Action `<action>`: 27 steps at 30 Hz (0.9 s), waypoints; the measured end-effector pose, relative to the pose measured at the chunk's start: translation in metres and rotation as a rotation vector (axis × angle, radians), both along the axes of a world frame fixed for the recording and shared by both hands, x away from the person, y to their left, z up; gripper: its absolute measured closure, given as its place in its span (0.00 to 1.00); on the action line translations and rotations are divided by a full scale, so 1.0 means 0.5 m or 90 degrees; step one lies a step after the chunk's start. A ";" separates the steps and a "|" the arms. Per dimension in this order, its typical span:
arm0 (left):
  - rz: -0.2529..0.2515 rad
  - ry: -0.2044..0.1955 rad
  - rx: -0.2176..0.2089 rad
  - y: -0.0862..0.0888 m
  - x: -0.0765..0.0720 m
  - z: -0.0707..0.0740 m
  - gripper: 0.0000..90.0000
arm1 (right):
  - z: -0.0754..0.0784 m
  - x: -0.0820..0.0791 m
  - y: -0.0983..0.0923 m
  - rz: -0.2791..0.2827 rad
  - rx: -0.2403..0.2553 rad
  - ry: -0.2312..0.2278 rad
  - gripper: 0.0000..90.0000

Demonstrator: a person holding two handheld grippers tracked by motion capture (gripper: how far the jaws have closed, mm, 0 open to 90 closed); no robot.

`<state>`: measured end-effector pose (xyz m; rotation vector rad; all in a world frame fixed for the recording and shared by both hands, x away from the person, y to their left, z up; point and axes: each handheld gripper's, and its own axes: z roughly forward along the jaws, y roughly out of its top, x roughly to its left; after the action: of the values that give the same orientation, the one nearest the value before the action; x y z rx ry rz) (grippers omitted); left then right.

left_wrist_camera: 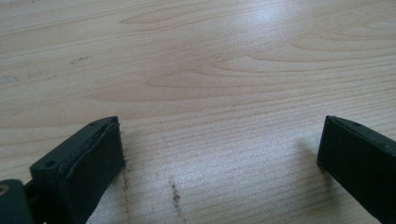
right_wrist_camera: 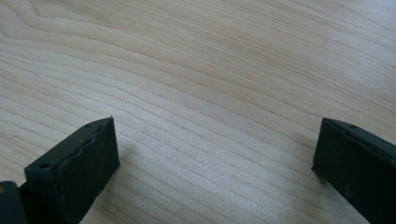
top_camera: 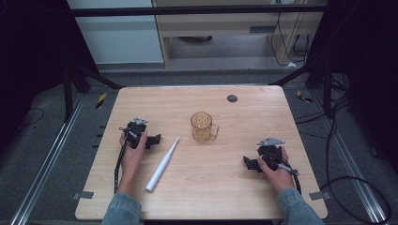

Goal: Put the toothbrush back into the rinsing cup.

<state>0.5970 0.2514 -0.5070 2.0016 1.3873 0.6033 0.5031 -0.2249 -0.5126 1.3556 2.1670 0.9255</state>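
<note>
A clear amber glass mug (top_camera: 204,127) stands upright near the middle of the wooden table (top_camera: 244,197), its handle toward the right. A white electric toothbrush (top_camera: 163,164) lies slanted left of the mug, head toward the mug. My left gripper (top_camera: 155,139) rests on the table just left of the toothbrush head, open, with bare wood between its jaws (left_wrist_camera: 219,135). My right gripper (top_camera: 248,163) rests at the right of the table, pointing left, open over bare wood (right_wrist_camera: 215,140).
A dark round grommet (top_camera: 232,98) sits in the table's far edge area. Black frame legs and cables stand on the grey floor around the table. A cabinet is behind the far edge.
</note>
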 end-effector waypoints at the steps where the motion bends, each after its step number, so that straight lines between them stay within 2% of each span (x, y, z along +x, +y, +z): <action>1: 0.000 0.000 0.000 0.000 0.000 0.000 0.00 | 0.000 0.000 0.000 0.000 0.000 0.000 0.00; 6: -0.002 0.000 0.001 0.002 -0.006 0.000 0.00 | 0.000 0.000 0.000 0.000 0.000 0.000 0.00; 7: -0.015 0.000 0.004 0.006 -0.009 0.000 0.00 | 0.000 0.000 0.000 0.000 0.000 0.000 0.00; 9: -0.015 0.006 0.007 0.011 -0.016 0.003 0.00 | 0.000 0.000 0.000 0.000 0.000 0.000 0.00; 11: -0.005 0.005 0.025 0.014 -0.027 0.012 0.04 | 0.000 0.000 0.000 0.000 0.000 0.000 0.00; 14: 0.002 -0.003 0.026 0.016 -0.039 0.023 0.03 | 0.000 0.000 0.000 0.000 0.000 0.000 0.00; 15: 0.015 0.001 0.017 0.021 -0.050 0.033 0.03 | 0.000 0.000 0.000 0.000 0.000 0.000 0.00; 16: 0.015 0.001 0.017 0.021 -0.050 0.033 0.03 | 0.000 0.000 0.000 0.000 0.000 0.000 0.00; 17: 0.028 -0.011 0.003 0.028 -0.064 0.045 0.03 | 0.000 0.000 0.000 0.000 0.000 0.000 0.00; 19: 0.032 -0.011 -0.007 0.031 -0.070 0.050 0.04 | 0.000 0.000 0.000 0.000 0.000 0.000 0.00; 21: 0.032 -0.008 -0.030 0.038 -0.082 0.058 0.05 | 0.000 0.000 0.000 0.000 0.000 0.000 0.00; 25: 0.040 -0.013 -0.037 0.044 -0.094 0.074 0.06 | 0.000 0.000 0.000 0.000 0.000 0.000 0.00; 27: 0.039 -0.017 -0.031 0.044 -0.098 0.083 0.06 | 0.000 0.000 0.000 -0.001 0.000 0.000 0.00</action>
<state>0.5481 0.2734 -0.4655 1.9115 1.4386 0.6163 0.5031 -0.2249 -0.5126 1.3572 2.1664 0.9249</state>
